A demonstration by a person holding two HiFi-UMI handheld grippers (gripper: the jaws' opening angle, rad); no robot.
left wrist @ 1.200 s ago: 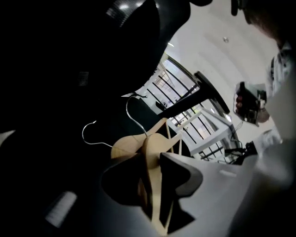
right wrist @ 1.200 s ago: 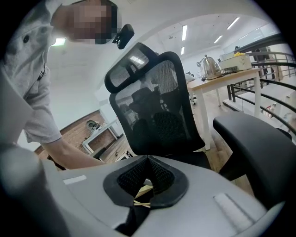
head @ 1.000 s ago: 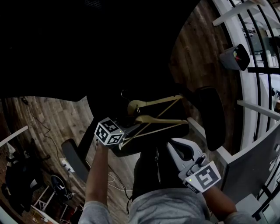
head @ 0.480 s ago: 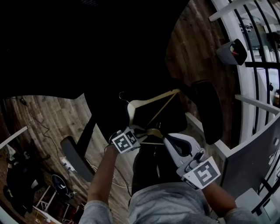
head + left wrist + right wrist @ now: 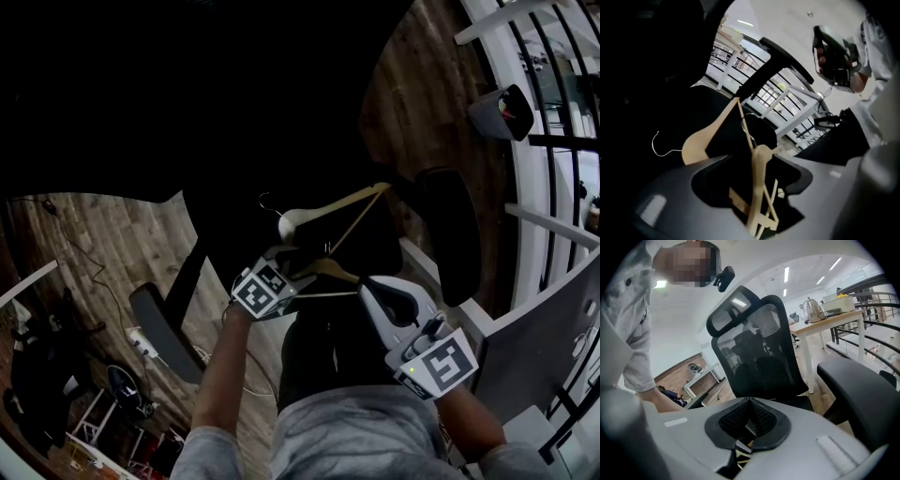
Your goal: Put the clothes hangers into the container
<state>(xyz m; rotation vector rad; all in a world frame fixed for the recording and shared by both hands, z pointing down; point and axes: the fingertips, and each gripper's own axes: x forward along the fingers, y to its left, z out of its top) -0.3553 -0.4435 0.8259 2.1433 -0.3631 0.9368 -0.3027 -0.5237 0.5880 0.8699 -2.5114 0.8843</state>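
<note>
Two pale wooden clothes hangers are in view. One hanger (image 5: 330,208) (image 5: 708,135) lies on the black chair seat (image 5: 234,225), its wire hook pointing left. The second hanger (image 5: 327,272) (image 5: 760,188) stands between the jaws of my left gripper (image 5: 302,274) (image 5: 757,194). Those jaws are opening, and a gap shows on each side of the wood. My right gripper (image 5: 373,292) (image 5: 749,404) hovers just right of it, shut and empty. I cannot make out a container in the dark.
The chair's armrests (image 5: 452,246) (image 5: 161,336) flank the seat. White railings (image 5: 532,141) run along the right. Cables and a power strip (image 5: 142,345) lie on the wooden floor at left. The right gripper view faces a mesh chair back (image 5: 754,348) and a table (image 5: 826,318).
My left gripper drew one hanger off the seat toward my body. Its jaws now stand wider around it. The right gripper has barely moved.
</note>
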